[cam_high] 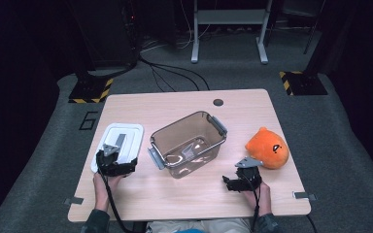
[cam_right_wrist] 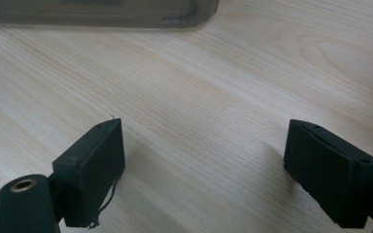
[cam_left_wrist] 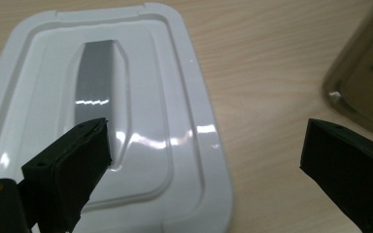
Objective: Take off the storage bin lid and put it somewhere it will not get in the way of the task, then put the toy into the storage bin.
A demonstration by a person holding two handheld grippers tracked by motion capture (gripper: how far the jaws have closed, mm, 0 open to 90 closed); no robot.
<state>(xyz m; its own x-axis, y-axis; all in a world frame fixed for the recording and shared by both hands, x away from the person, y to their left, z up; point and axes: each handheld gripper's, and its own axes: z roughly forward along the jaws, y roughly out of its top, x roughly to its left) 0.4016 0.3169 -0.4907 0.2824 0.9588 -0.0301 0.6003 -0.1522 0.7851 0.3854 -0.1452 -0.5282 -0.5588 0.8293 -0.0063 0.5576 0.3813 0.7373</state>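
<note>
A white container lid (cam_high: 122,137) with a grey middle strip lies flat at the table's left. My left gripper (cam_high: 112,160) hovers over its near end, open. In the left gripper view the lid (cam_left_wrist: 141,82) fills the left half; the gripper (cam_left_wrist: 206,141) has its left jaw above the lid and its right jaw above bare wood, with nothing between them. A clear brownish tub (cam_high: 188,143) with grey side clasps stands in the middle, its corner (cam_left_wrist: 364,82) just to the right. My right gripper (cam_high: 230,182) rests open near the front right, over bare wood (cam_right_wrist: 204,141).
An orange plush toy (cam_high: 267,148) sits just beyond the right hand. The tub's lower edge (cam_right_wrist: 102,12) runs along the top of the right gripper view. The wooden table (cam_high: 175,194) has a round cable hole (cam_high: 218,102) at the back. Cables run over the floor behind.
</note>
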